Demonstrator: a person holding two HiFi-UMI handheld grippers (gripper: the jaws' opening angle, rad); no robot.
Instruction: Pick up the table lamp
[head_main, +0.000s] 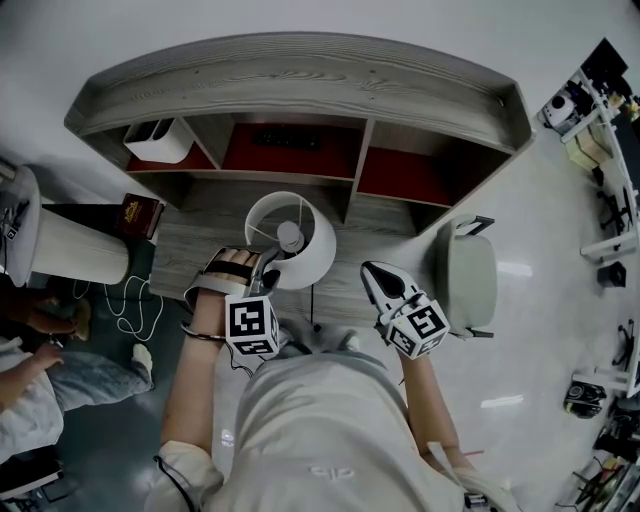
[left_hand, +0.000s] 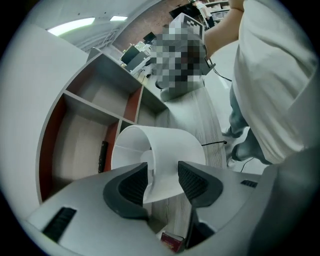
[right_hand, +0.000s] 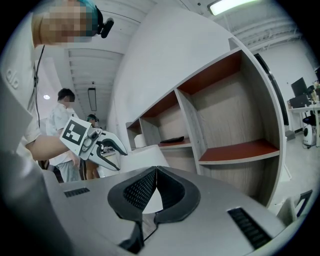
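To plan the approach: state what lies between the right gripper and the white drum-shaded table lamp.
Head view: only grey wood-grain desktop and a thin black cord lie between the shut right gripper and the white drum-shaded table lamp.

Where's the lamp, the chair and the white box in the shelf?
lamp (head_main: 318, 255), head view, on the side of its white shade.
chair (head_main: 470, 280), head view, on its pale middle.
white box (head_main: 160, 142), head view, on its top.

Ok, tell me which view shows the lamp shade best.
The left gripper view: the white lamp shade fills its middle, its wall between the open jaws. The head view shows it from above, the left gripper at its edge. The right gripper view shows only a sliver beyond its shut jaws.
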